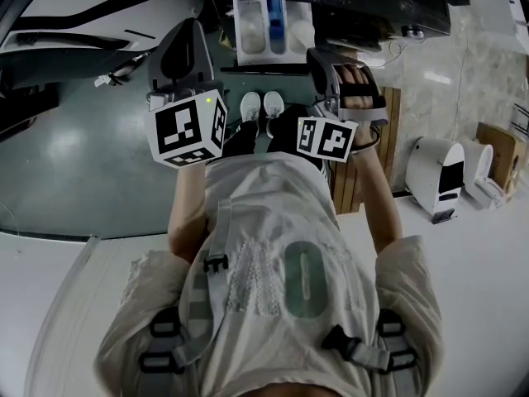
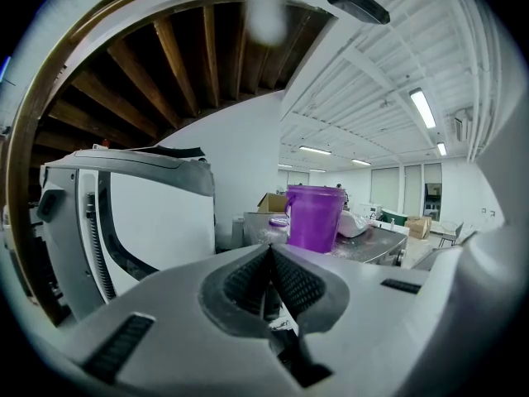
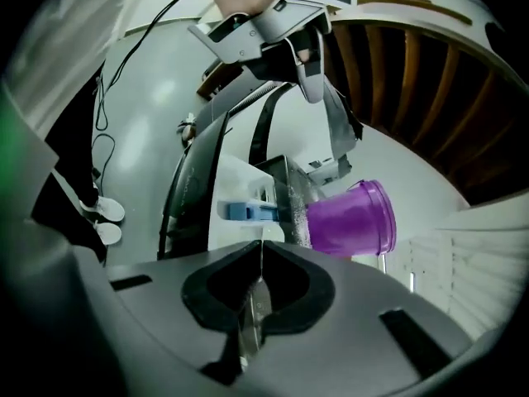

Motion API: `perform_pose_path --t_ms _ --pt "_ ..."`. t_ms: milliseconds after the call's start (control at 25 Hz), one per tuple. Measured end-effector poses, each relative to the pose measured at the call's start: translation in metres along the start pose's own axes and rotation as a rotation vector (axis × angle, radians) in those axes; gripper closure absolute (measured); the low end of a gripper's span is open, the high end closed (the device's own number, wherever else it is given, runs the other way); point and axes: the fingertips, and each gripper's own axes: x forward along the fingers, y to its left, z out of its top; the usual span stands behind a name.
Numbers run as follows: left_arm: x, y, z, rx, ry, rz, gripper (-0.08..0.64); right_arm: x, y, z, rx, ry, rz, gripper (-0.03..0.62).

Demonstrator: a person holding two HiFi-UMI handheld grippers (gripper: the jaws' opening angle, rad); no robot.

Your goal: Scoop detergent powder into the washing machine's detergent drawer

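Left gripper and right gripper both closed, empty. Drawer open, bucket near it. I'd open one gripper before reaching in; scoop not visible.

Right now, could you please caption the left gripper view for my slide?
Left gripper, fingers shut on nothing, faces a purple bucket on a powder-speckled surface.

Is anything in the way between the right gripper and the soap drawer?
Nothing visible. In the right gripper view the open drawer lies straight beyond the right gripper, only air between. The purple bucket sits off to one side.
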Motion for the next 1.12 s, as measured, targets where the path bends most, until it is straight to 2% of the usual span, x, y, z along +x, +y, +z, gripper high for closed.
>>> perform_pose_path --t_ms 440,680,800,1120 --pt "-0.003 0.000 -0.001 0.006 -0.003 -0.005 0.540 -0.002 -0.004 0.002 -0.027 -0.003 -0.025 0.581" --pt "-0.004 -0.002 0.010 0.021 -0.018 -0.018 0.540 -0.005 -0.011 0.002 -0.029 0.003 -0.040 0.581" --pt "-0.002 -0.002 0.023 0.029 -0.045 -0.021 0.540 -0.006 -0.028 0.005 0.013 -0.004 -0.071 0.581" --pt "-0.006 -0.015 0.063 0.054 -0.123 -0.051 0.540 -0.019 -0.099 0.018 0.203 -0.041 -0.205 0.580"
